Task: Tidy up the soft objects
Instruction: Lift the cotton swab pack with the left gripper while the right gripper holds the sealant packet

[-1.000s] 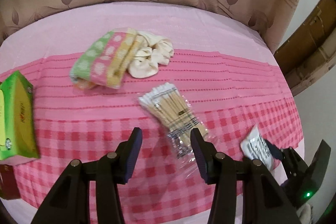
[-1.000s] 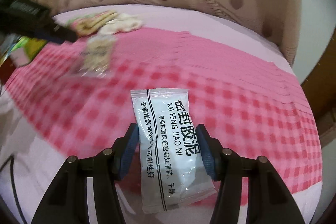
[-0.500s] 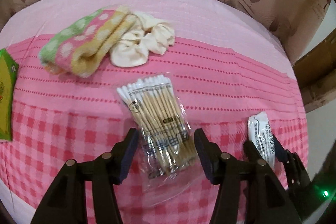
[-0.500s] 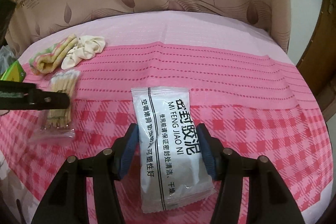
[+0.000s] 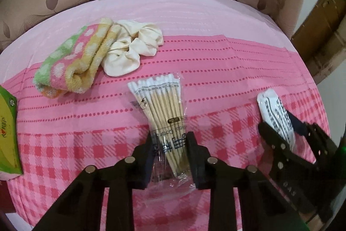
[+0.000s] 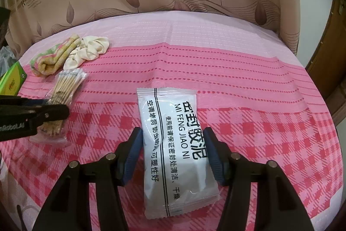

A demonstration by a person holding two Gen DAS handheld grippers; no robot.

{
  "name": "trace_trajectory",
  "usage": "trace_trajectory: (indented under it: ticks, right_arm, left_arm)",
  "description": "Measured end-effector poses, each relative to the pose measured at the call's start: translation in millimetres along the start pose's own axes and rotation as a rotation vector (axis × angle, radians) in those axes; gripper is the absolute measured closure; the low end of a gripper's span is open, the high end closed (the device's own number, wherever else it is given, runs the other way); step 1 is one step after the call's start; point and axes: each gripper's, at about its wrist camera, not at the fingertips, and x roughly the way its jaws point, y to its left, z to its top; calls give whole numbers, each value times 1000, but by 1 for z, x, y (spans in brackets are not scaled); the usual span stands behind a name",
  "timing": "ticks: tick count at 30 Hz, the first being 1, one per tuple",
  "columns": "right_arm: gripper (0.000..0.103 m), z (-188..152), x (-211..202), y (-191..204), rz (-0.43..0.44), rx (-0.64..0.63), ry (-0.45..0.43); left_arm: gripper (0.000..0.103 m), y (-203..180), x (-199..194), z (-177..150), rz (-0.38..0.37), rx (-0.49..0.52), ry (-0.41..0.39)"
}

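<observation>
The left gripper (image 5: 169, 152) is closing, its jaws pinching in on the low end of the cotton swab packet (image 5: 164, 114) flat on the table (image 5: 227, 70). The clear wrap looks slippery, so I'd squeeze on the stick bundle, not the loose film, before lifting. The right gripper (image 6: 173, 152), jaws at a middling width, clasps the white sealing-putty pouch (image 6: 173, 144) by its sides; a firm, even grip should stop it sagging. Farther off, the rolled towel (image 5: 73, 64) touches the cream scrunchie (image 5: 132, 47); that's likely where soft things gather. A green box (image 5: 7, 131) sits left.
</observation>
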Motion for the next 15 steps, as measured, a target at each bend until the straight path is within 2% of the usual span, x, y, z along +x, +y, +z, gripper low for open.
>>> trace_trajectory:
  ticks: [8,15]
  right_arm:
    - [49,0,0,0,-5,-5,1]
    - [48,0,1,-1,-5,-5,1]
  left_arm:
    - [77,6,-33,-24,26,67,-51]
    - [77,23,-60,-26,51,83,-94]
